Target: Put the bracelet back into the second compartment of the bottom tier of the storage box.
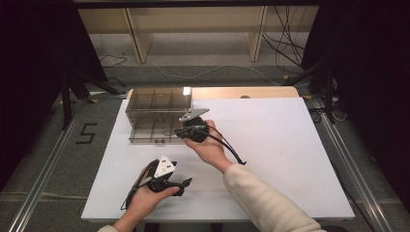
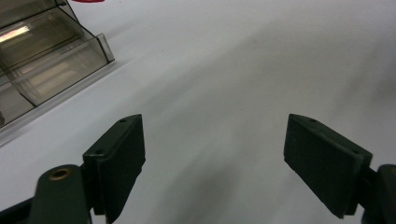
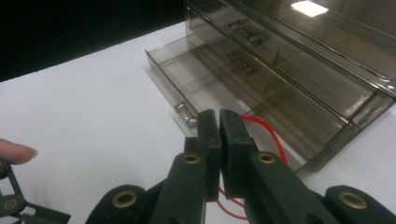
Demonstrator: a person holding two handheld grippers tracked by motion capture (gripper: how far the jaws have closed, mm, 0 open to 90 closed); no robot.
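Standing near the desk's [image 1: 290, 145] far left corner, the smoky plastic drawer cabinet [image 1: 157, 108] has its bottom drawer [image 3: 210, 88] pulled out. The right gripper [image 3: 218, 122], jaws pressed together, pinches a thin red wire [image 3: 268, 130] over it. The left gripper [image 2: 215, 154] gapes empty near the near edge.

Lab: floor rails [image 1: 43, 186], loose cables [image 1: 285, 46]

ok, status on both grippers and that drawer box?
Left gripper open, over bare table. Right gripper shut on red cord, at the pulled-out bottom drawer of the drawer box. Nothing in the way.
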